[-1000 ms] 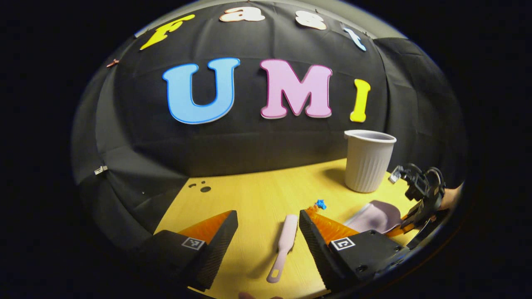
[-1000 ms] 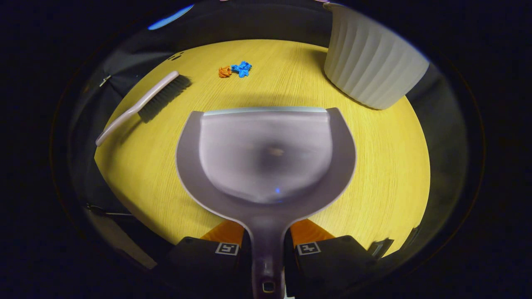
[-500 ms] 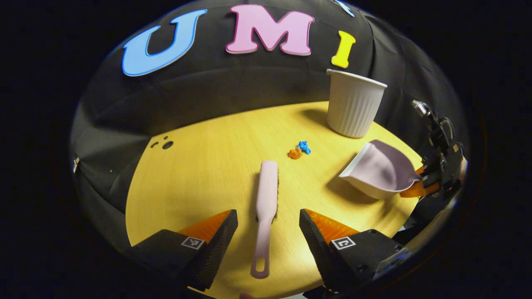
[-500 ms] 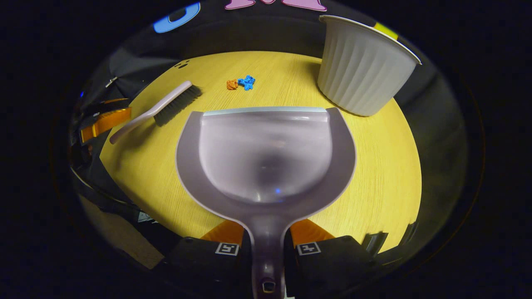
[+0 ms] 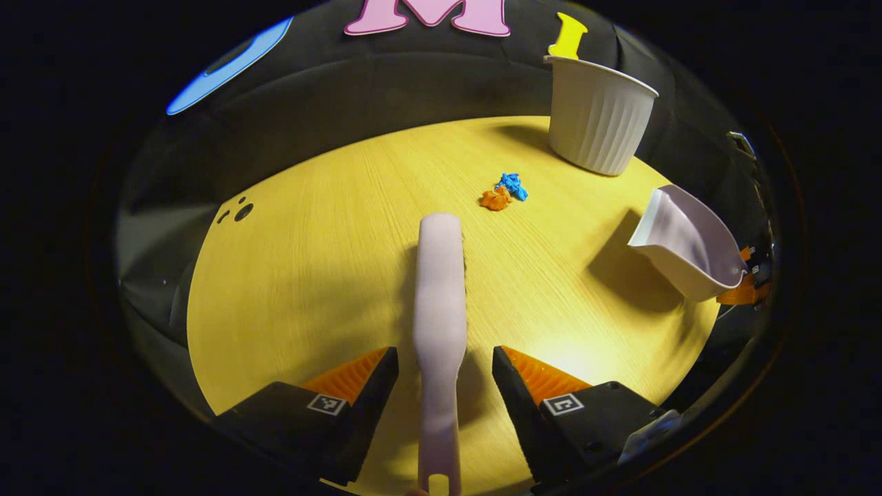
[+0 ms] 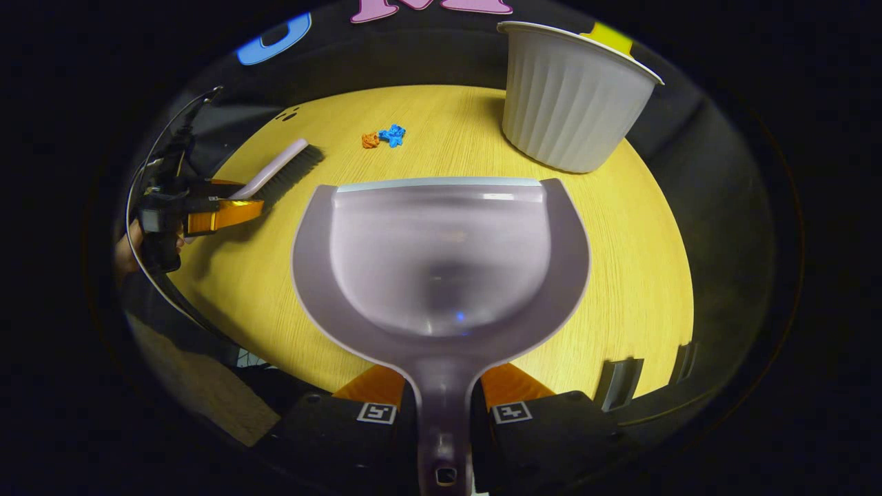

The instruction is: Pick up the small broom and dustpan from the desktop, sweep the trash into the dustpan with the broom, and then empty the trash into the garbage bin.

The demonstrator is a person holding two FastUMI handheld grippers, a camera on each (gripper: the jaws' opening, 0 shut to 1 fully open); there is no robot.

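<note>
A pale pink small broom [image 5: 439,303] lies on the yellow desktop [image 5: 310,275], its handle running between the fingers of my open left gripper [image 5: 444,358], which do not press on it. In the right gripper view the broom [image 6: 279,169] lies at the left with the left gripper [image 6: 213,210] at its handle. My right gripper [image 6: 441,393] is shut on the handle of the lilac dustpan [image 6: 441,255], held above the desk; the dustpan [image 5: 685,241] also hangs at the right of the left gripper view. An orange scrap [image 5: 495,199] and a blue scrap [image 5: 513,186] of trash lie beyond the broom's tip.
A white ribbed garbage bin [image 5: 598,117] stands upright at the far right of the desk, also in the right gripper view [image 6: 568,96]. Small dark holes [image 5: 238,210] mark the desk's far left. A hand [image 6: 131,248] holds the left gripper.
My left gripper has come down and forward so the broom handle now lies between its open fingers. The right gripper has lifted the dustpan a little higher and farther right.
</note>
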